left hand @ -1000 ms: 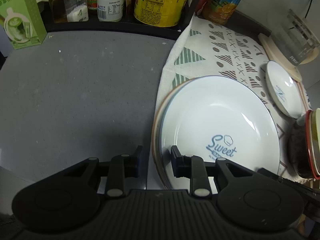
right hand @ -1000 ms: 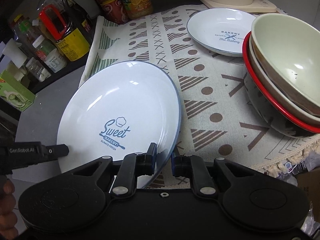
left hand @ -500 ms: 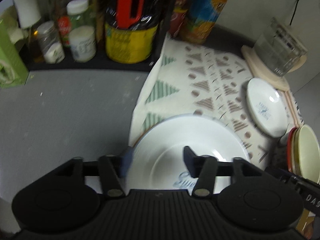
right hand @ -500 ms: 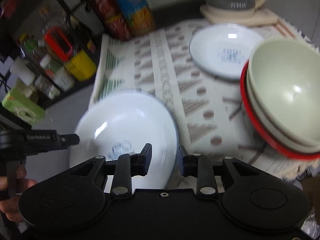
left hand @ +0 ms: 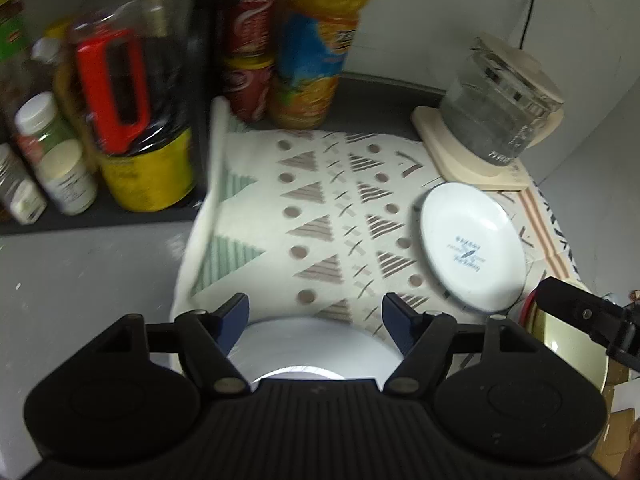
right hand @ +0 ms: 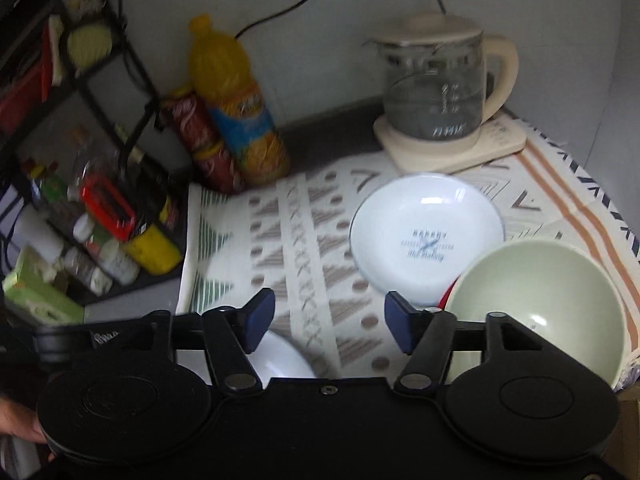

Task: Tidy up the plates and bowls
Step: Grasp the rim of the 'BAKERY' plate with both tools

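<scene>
A large white plate [left hand: 312, 344] lies on the patterned cloth [left hand: 320, 216], mostly hidden under my left gripper [left hand: 316, 314], which is open and above it. The plate's edge also shows in the right wrist view [right hand: 280, 360] below my right gripper [right hand: 330, 322], which is open and empty. A small white plate [right hand: 426, 238] with blue print lies on the cloth ahead of the right gripper; it also shows in the left wrist view [left hand: 472, 244]. A pale green bowl [right hand: 536, 308] sits atop a red-rimmed stack at the right.
A glass kettle [right hand: 436, 92] on a cream base stands at the back right. An orange drink bottle [right hand: 236, 104] and red cans [right hand: 200, 136] stand at the back. A black rack [right hand: 80, 184] with jars and bottles is at the left. Grey counter [left hand: 80, 280] lies left of the cloth.
Both grippers let go of the large plate, opened wide and lifted up and back. The plate now lies flat on the cloth below them.
</scene>
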{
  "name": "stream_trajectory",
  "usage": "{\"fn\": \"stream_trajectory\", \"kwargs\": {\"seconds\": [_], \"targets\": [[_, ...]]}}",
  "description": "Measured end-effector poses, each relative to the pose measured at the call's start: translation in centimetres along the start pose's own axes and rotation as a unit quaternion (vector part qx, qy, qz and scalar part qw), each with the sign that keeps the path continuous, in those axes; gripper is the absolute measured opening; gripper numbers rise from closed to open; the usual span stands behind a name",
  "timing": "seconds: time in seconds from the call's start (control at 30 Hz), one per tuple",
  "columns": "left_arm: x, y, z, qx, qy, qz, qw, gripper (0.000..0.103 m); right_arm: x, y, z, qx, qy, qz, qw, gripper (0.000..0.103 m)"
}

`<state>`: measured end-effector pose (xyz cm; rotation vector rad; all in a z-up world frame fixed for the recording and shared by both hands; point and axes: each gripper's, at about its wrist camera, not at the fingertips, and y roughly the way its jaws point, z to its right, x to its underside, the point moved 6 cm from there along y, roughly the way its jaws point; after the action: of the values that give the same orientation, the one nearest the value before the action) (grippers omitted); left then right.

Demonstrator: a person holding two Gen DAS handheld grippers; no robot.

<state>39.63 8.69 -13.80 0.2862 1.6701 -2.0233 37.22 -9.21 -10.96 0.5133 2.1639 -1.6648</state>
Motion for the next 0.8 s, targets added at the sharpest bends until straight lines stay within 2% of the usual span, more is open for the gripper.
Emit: {"fn": "stream_trajectory", "kwargs": {"seconds": [0.17, 0.27, 0.33, 0.47, 0.8], "targets": [[-1.2, 1.4, 1.7, 0.019, 0.011, 0.008, 0.9997, 0.078, -2.0, 0.5, 1.3, 0.032, -0.005, 0.006, 0.999, 0.079], [-1.7, 2.3, 2.8, 0.028, 0.003, 0.007, 0.9996, 0.078, -3.2, 0.6, 2.8, 0.014, 0.044, -0.002, 0.999, 0.084], [-1.9, 3.0, 3.5, 0.037, 0.001, 0.004, 0.9993, 0.078, -3.8, 0.8, 3.6, 0.024, 0.044, 0.003, 0.999, 0.089], [-2.4, 4.3, 4.8, 0.052, 0.001, -0.006, 0.9986, 0.078, -4.3, 1.9, 5.4, 0.053, 0.045, -0.008, 0.998, 0.089], [-3.2, 7.6, 6.6, 0.068, -0.027, -0.02, 0.9971, 0.078, -5.4, 4.5, 10.0, 0.069, 0.085, -0.04, 0.993, 0.087]]}}
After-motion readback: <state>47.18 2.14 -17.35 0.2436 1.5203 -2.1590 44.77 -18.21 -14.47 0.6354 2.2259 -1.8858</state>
